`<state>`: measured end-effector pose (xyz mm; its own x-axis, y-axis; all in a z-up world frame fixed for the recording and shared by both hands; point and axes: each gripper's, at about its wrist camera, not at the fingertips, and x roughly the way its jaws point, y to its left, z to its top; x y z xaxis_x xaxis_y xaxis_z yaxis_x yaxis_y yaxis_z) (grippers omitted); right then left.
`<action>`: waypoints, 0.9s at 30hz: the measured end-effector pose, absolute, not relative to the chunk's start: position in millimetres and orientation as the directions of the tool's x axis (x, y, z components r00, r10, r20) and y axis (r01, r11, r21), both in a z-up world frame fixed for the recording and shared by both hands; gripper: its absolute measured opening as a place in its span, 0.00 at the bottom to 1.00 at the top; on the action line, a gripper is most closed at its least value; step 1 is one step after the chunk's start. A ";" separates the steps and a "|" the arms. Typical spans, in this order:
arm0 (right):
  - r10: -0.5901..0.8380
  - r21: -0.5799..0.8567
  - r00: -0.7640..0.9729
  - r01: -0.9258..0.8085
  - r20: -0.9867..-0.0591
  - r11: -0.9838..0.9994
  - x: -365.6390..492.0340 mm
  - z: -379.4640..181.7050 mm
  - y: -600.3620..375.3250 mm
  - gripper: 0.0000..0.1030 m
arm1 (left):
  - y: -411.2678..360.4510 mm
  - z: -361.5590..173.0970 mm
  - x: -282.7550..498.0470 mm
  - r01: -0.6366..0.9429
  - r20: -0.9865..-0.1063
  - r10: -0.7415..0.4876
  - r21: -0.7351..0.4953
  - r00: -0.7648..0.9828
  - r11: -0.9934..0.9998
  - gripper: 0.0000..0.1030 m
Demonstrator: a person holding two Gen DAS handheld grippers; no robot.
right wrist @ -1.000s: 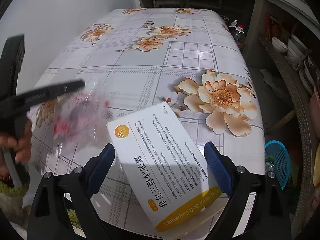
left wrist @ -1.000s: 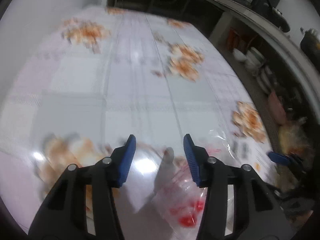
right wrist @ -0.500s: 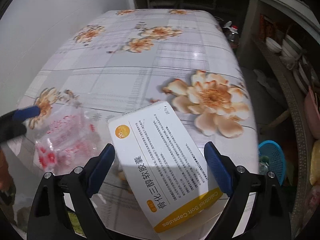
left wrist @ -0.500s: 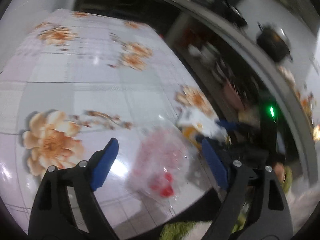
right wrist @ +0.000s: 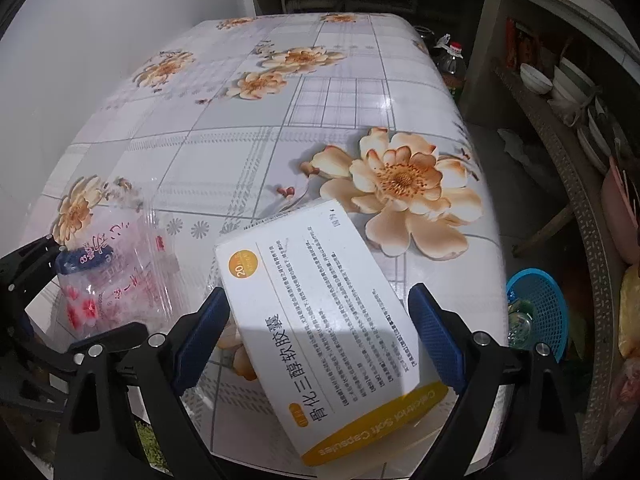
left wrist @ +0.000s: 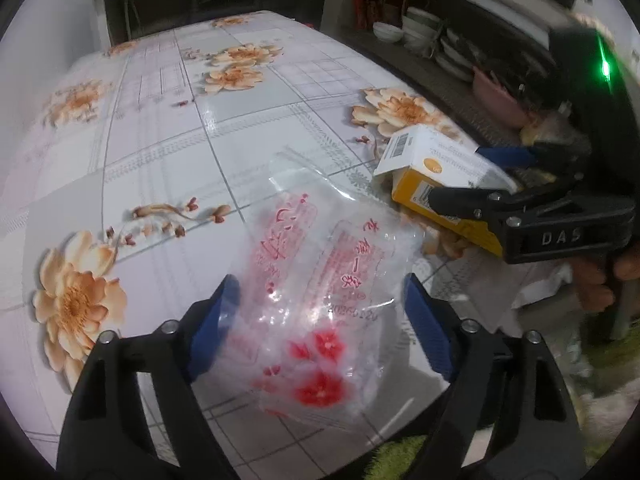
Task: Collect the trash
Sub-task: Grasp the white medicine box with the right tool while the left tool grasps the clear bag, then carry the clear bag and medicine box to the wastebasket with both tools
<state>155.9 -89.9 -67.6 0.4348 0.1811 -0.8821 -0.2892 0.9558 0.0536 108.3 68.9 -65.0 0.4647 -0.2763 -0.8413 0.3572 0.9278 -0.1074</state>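
The plastic wrapper (left wrist: 316, 300) lies lengthwise between the left gripper's (left wrist: 320, 320) parted jaws, which have just been narrowing, unclamped.

Ahead of us spreads a glossy tablecloth (right wrist: 224, 148) in grey and white checks, printed with peach flowers; one large bloom (right wrist: 404, 196) sits just beyond the right gripper's tips. Off to the right of that gripper, below the table edge, we see a blue plastic basket (right wrist: 548, 308). Further right and ahead, a dark shelf (right wrist: 560, 128) carries white bowls (right wrist: 536, 80) and stacked plates. Beyond the table's far right corner stands a clear bottle with a red cap (right wrist: 452, 60). To our left rises a plain white wall (right wrist: 100, 20).
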 end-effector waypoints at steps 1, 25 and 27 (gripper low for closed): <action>0.181 0.054 0.431 -0.290 -0.884 0.956 156.0 -68.2 -89.3 0.85 | 66.0 -64.5 106.8 0.359 -0.844 -0.254 -0.079 0.472 0.930 0.67; 0.253 0.141 0.407 -0.283 -0.878 0.949 157.5 -66.5 -98.4 0.77 | 45.8 -59.6 105.3 0.351 -0.840 -0.181 0.012 0.512 0.936 0.39; 0.258 0.149 0.408 -0.279 -0.876 0.949 158.3 -65.8 -99.9 0.77 | 45.8 -59.4 105.5 0.353 -0.839 -0.183 0.011 0.512 0.936 0.39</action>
